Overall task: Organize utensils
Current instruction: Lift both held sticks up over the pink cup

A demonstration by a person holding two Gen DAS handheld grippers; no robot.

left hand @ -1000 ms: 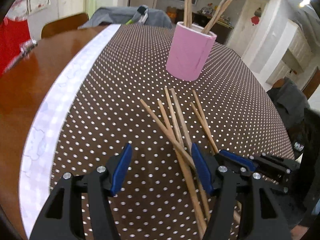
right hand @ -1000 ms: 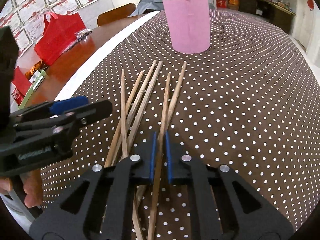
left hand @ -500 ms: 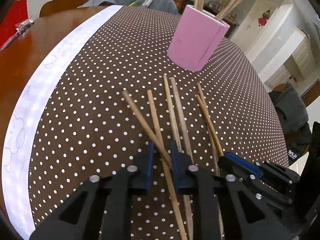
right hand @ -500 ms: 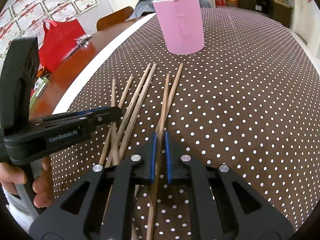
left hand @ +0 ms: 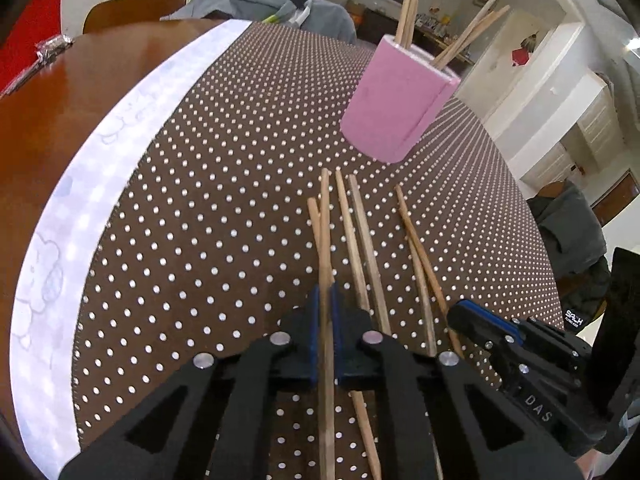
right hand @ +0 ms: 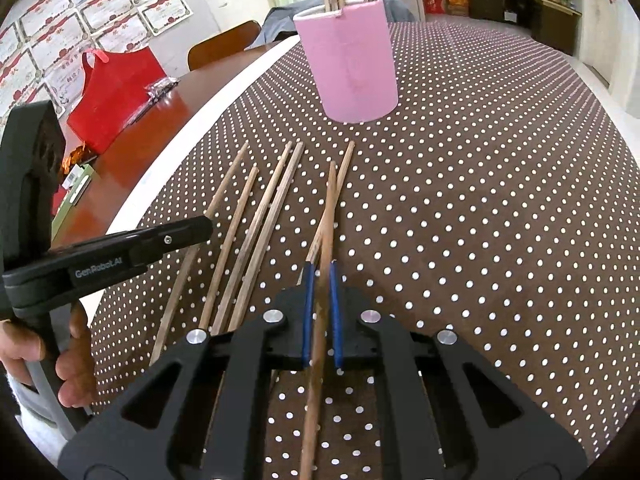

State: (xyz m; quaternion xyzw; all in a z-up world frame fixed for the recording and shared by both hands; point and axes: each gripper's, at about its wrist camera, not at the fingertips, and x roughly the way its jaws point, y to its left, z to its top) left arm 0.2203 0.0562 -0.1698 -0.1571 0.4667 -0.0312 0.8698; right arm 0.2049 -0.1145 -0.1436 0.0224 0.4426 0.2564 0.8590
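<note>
Several wooden chopsticks [left hand: 362,236] lie side by side on the brown dotted tablecloth; they also show in the right wrist view [right hand: 260,216]. A pink holder [left hand: 394,114] with several chopsticks standing in it is beyond them, also in the right wrist view [right hand: 352,64]. My left gripper [left hand: 326,292] is shut on one chopstick [left hand: 325,232], which points toward the holder. My right gripper [right hand: 320,270] is shut on another chopstick [right hand: 329,208]. Each gripper shows at the edge of the other's view.
The tablecloth has a white border [left hand: 100,184] on the left; bare wooden table [left hand: 48,92] lies past it. A red bag [right hand: 112,88] and small items sit on that wood. A chair [right hand: 224,44] stands behind the table.
My left gripper went from open to shut on a chopstick and swung it straight toward the holder. My right gripper stays shut on its chopstick, lifted a little.
</note>
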